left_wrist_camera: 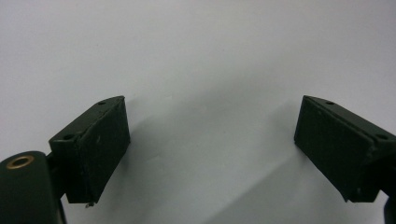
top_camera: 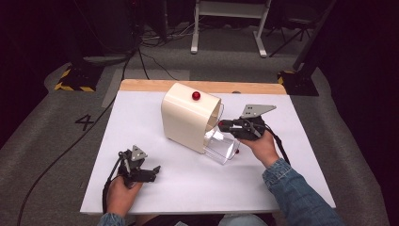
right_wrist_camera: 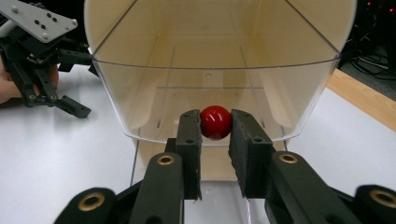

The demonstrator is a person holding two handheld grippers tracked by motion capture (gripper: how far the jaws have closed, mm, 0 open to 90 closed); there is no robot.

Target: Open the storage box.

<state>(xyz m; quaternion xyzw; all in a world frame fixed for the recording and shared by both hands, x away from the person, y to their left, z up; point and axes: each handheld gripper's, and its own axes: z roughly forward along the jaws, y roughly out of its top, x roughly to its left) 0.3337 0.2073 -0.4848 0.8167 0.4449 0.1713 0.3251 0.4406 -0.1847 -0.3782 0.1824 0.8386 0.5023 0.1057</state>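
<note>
A cream, round-topped housing (top_camera: 186, 120) stands mid-table with a red knob (top_camera: 196, 95) on its top. A clear plastic bin (top_camera: 222, 146) juts from its open right end. My right gripper (top_camera: 222, 125) is at that opening, shut on a red ball knob (right_wrist_camera: 215, 122) on the clear curved front (right_wrist_camera: 154, 98). In the right gripper view the cream inside (right_wrist_camera: 210, 42) shows through the clear plastic. My left gripper (top_camera: 153, 173) rests low near the front left of the table, jaws wide open over bare white surface (left_wrist_camera: 210, 70), holding nothing.
The white table top (top_camera: 197, 188) has a wooden strip (top_camera: 141, 85) along its far edge. A small red spot (top_camera: 237, 151) shows at the clear bin's lower corner. Beyond the table are grey floor, cables and stand feet (top_camera: 75, 77). My left gripper (right_wrist_camera: 70, 86) shows at left.
</note>
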